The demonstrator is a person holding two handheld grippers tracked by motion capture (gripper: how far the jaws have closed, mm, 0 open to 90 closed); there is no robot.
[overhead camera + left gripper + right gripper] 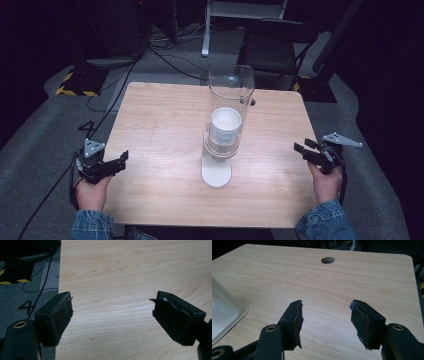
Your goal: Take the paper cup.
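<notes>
Pale wood-grain bench [165, 125] with a clear plastic tube [230, 107] upright at its centre.
White paper cups [225, 127] sit stacked inside the tube. Left gripper [119, 161] and right gripper [301, 148] rest at opposite edges, both parted and empty.

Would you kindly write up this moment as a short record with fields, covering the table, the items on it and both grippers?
Table: light wood table, round hole near its far edge
Centre: clear tube upright on a white base
Inside tube: white cup, open end up
Left gripper: at the left edge, jaws apart, holding nothing
Right gripper: at the right edge, jaws apart with bare wood between them, holding nothing
</notes>
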